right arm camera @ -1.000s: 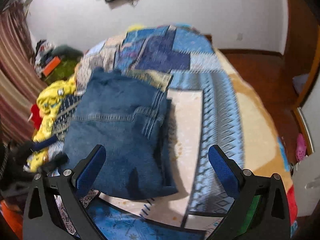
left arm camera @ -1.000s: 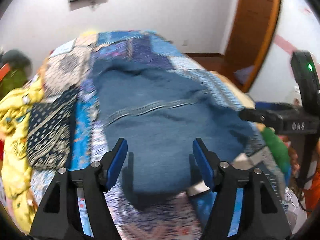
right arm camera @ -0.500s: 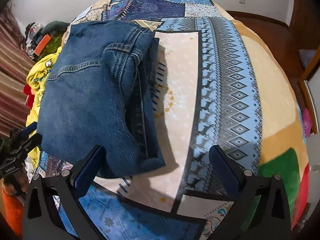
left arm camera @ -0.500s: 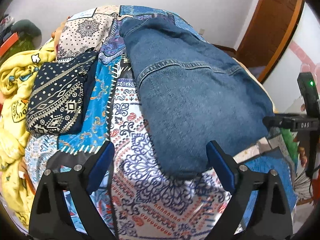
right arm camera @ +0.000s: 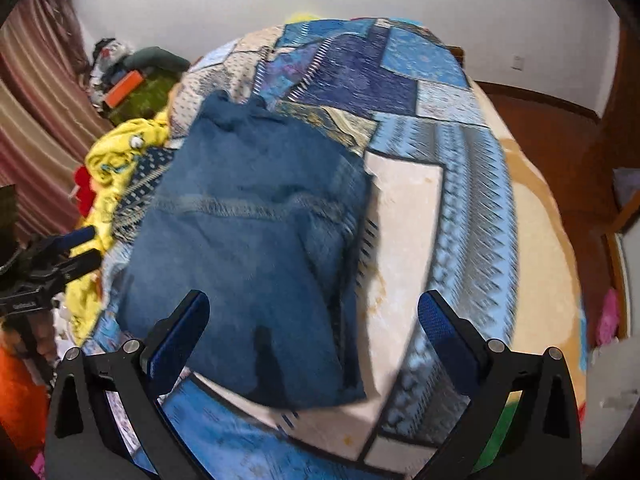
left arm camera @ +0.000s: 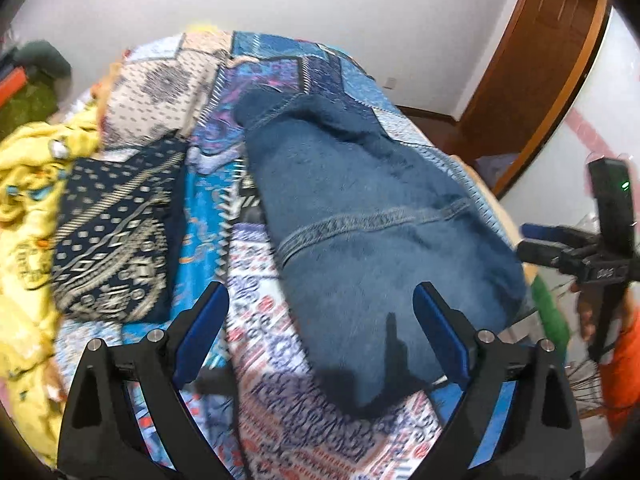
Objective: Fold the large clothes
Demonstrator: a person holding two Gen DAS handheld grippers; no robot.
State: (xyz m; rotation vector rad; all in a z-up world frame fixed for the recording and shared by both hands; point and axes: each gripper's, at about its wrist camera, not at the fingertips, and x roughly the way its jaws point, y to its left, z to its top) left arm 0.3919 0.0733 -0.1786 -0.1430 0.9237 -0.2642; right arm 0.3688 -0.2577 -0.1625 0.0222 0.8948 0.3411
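Observation:
A pair of blue jeans (left arm camera: 372, 240) lies folded on the patterned bedspread (left arm camera: 280, 420); in the right wrist view the jeans (right arm camera: 248, 240) fill the left middle. My left gripper (left arm camera: 322, 320) hovers open over the near end of the jeans, nothing pressed between its blue pads. Wide open as well, my right gripper (right arm camera: 312, 328) hangs above the near right edge of the jeans, holding nothing. Each gripper shows at the edge of the other's view: the right gripper (left arm camera: 560, 248) at far right, the left gripper (right arm camera: 56, 256) at far left.
A folded navy patterned garment (left arm camera: 116, 236) and a crumpled yellow cloth (left arm camera: 24, 200) lie left of the jeans. A wooden door (left arm camera: 532, 64) stands at the right, a striped curtain (right arm camera: 36, 120) at the left. The bedspread (right arm camera: 460, 220) runs bare right of the jeans.
The left gripper's jaws went from half open over the denim to wide open, and it shifted left then back over the jeans. The right gripper stayed wide and swung about above the jeans' right edge.

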